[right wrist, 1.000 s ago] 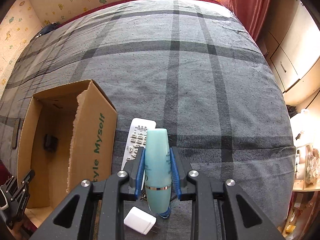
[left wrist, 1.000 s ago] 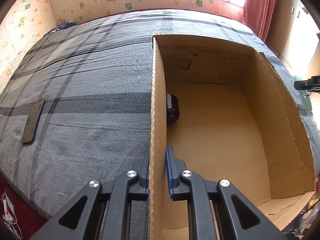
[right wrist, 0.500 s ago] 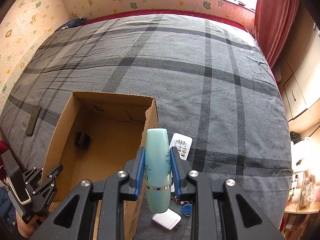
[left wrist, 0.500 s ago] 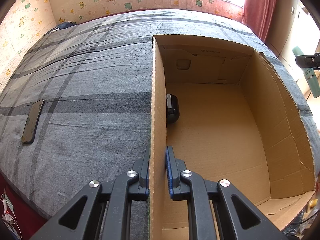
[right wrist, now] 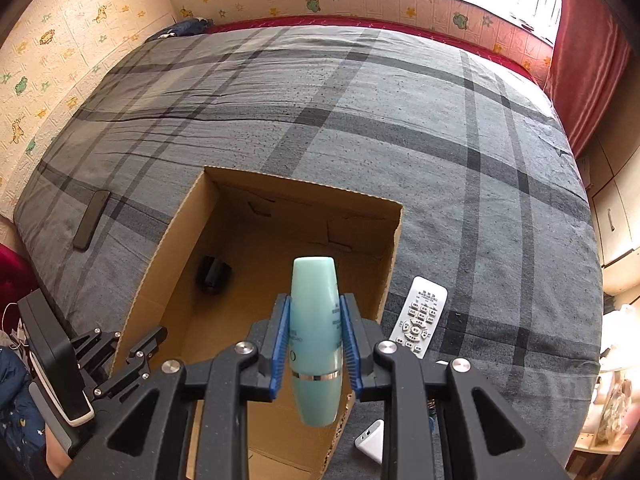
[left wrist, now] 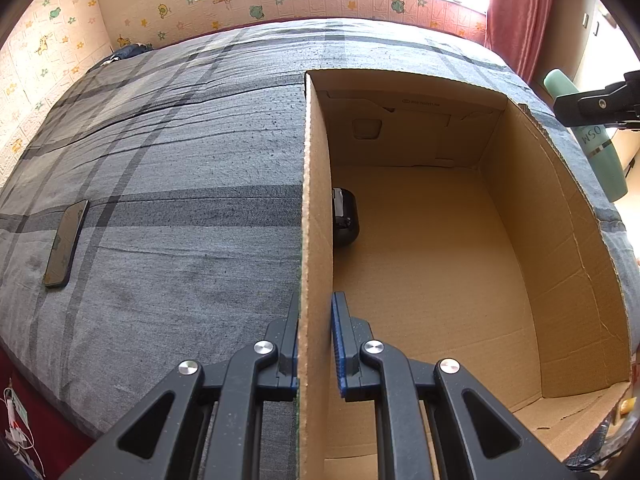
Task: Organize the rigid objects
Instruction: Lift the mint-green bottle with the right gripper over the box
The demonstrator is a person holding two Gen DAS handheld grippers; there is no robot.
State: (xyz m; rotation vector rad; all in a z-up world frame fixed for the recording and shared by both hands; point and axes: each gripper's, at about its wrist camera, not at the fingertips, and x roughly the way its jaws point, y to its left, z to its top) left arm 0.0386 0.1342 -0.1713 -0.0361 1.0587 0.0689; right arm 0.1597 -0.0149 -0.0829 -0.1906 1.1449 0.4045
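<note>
An open cardboard box (right wrist: pixel 394 248) lies on the grey plaid bed. My left gripper (left wrist: pixel 316 332) is shut on the box's left wall (left wrist: pixel 316 240); it also shows at the lower left of the right wrist view (right wrist: pixel 132 354). My right gripper (right wrist: pixel 314 334) is shut on a teal bottle (right wrist: pixel 316 320) and holds it above the box's near right part. The bottle (left wrist: pixel 596 148) also shows at the right edge of the left wrist view. A small black object (left wrist: pixel 345 216) (right wrist: pixel 213 274) lies inside the box against its left wall.
A white remote (right wrist: pixel 420 316) lies on the bed just right of the box. A white charger (right wrist: pixel 372 440) lies near the box's front right corner. A dark phone (left wrist: pixel 66 238) (right wrist: pixel 91 219) lies on the bed left of the box. Red curtains hang at the right.
My right gripper has carried the teal bottle up and left, from over the remote to above the box. My left gripper has stayed clamped on the box wall.
</note>
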